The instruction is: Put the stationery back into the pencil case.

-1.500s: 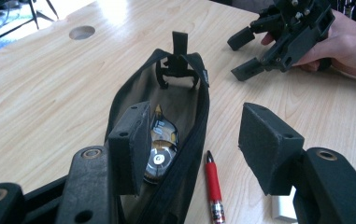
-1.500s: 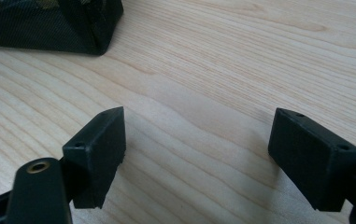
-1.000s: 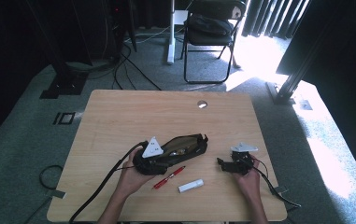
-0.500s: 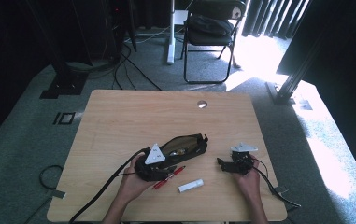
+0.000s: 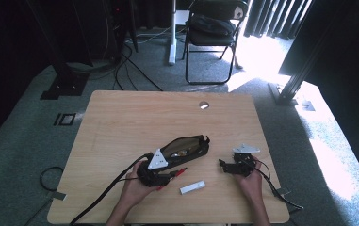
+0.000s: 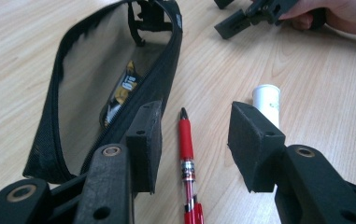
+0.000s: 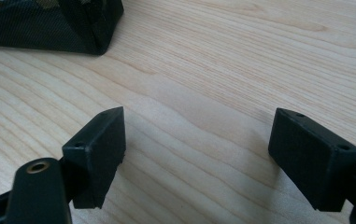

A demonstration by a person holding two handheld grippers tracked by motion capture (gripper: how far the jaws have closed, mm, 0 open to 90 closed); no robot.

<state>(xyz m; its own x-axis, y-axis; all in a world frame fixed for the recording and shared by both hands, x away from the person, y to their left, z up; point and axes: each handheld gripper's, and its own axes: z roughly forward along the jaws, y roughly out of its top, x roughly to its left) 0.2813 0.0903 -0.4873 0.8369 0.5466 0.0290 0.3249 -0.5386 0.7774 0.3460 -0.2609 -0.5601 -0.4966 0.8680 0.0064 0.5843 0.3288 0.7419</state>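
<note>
**Red pen straddled, grip not yet closed**

The left gripper is set low over the table, near its front edge, with its jaws spread wide on either side of the red pen. The pen lies flat on the wood between them, its tip pointing away from the hand, and no pad is seen touching it. Just beside the pen, on one side, the open black mesh pencil case is lying with its zip undone and some items inside; on the other side a short white tube rests close to the far jaw. In the high view the case sits a little front of the table's middle, the pen at its front side and the tube nearer the front edge.

The right gripper is held toward the right edge, jaws wide over bare wood, nothing between them.

The step in hand is judged to be the pick-up of the pen, probably for the case. A squeeze centred on the barrel is called for next; the white tube should be kept out of the closing jaws.
</note>
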